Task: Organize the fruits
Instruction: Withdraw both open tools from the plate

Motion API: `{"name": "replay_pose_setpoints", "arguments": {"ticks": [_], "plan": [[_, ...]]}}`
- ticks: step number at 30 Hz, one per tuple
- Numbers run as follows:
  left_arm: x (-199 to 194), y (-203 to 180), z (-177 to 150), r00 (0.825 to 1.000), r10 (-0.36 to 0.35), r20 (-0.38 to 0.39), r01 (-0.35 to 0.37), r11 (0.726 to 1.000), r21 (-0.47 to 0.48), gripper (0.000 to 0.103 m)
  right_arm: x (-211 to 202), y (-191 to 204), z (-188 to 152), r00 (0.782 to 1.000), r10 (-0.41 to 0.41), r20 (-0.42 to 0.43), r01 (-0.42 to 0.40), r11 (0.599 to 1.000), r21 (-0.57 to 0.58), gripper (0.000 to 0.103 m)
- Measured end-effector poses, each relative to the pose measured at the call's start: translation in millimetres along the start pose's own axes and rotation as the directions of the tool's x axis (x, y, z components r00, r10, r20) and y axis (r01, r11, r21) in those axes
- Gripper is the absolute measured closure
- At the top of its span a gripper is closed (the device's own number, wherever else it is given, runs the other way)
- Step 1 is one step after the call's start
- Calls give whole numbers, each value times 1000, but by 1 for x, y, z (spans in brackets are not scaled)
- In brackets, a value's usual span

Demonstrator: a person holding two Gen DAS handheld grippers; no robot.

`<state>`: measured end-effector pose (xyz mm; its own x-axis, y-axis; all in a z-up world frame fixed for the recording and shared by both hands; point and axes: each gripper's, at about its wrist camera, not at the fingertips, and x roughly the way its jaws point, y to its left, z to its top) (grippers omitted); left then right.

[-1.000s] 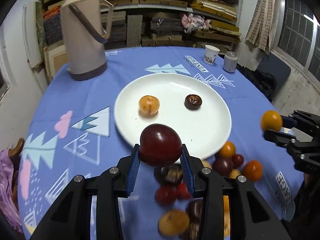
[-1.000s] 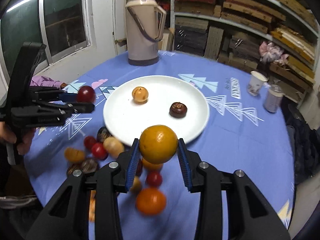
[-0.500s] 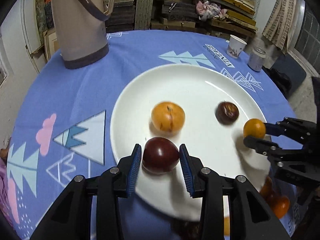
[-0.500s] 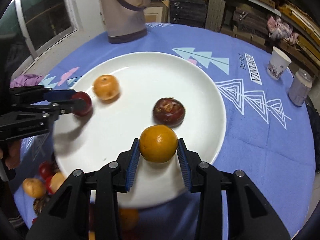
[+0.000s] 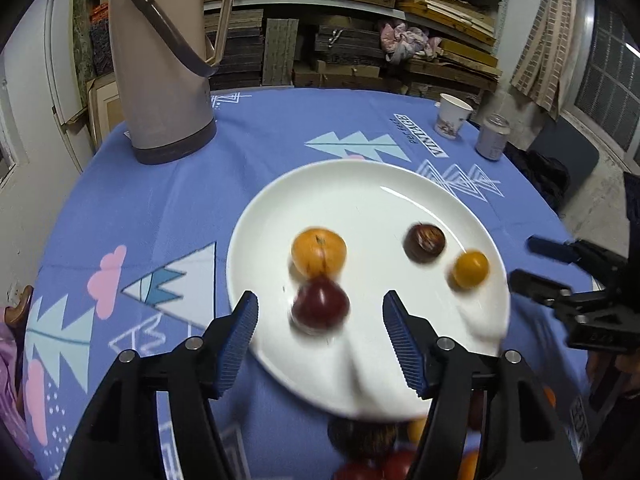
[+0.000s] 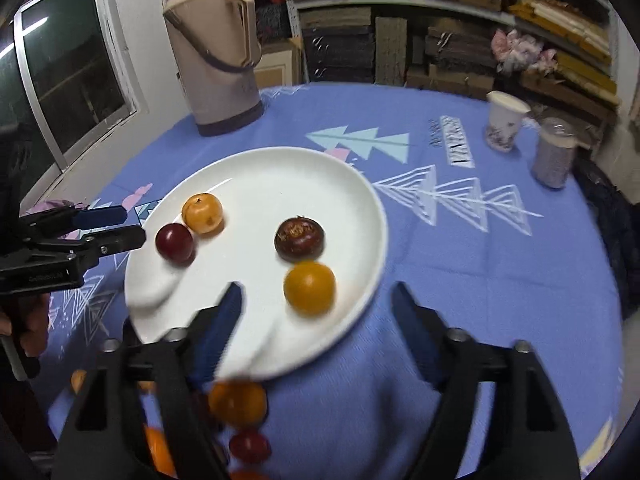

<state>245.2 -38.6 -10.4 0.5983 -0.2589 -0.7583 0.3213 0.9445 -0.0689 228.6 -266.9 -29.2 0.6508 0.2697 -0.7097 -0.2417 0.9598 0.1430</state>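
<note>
The plum (image 5: pixel 320 306) and orange (image 6: pixel 309 288) have been let go onto the plate (image 5: pixel 360 200); both grippers' (image 5: pixel 319 322) (image 6: pixel 316 312) jaws are now spread apart. The plum lies at 6 o'clock, the orange at 4 in the left view.

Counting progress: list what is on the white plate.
White plate holds four fruits: red plum, orange fruit, dark brown fruit, orange fruit. Open grippers cover its near rim.
</note>
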Motion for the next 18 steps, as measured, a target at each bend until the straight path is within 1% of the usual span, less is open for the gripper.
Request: {"name": "replay_pose_setpoints", "arguments": {"ticks": [1, 2, 5, 7, 9, 14, 18], "plan": [[-6, -1, -5, 1000, 3, 7, -3, 1000, 0, 34, -12, 2, -7, 1000, -18, 19, 18, 1000, -18, 15], [-11, 0, -10, 1000, 4, 13, -4, 1000, -4, 30, -21, 3, -13, 999, -34, 33, 35, 999, -32, 11], [-26, -1, -25, 1000, -5, 17, 5, 1000, -17, 25, -42, 9, -31, 997, -76, 33, 78, 996, -49, 9], [-34, -2, -35, 1000, -2, 15, 2, 1000, -18, 23, -53, 12, -47, 999, -46, 15, 47, 998, -49, 9], [-42, -1, -48, 1000, 1, 12, -1, 1000, -27, 18, -61, 14, -61, 1000, -28, 6, 29, 999, -26, 9], [-56, 0, -83, 1000, 0, -18, -1, 998, -56, 16, -78, 13, -98, 999, 43, -5, -43, 995, 88, 9], [-59, -3, -108, 999, -8, -52, 5, 998, -58, 16, -88, 14, -112, 999, 40, 3, -40, 993, 111, 9]]}}
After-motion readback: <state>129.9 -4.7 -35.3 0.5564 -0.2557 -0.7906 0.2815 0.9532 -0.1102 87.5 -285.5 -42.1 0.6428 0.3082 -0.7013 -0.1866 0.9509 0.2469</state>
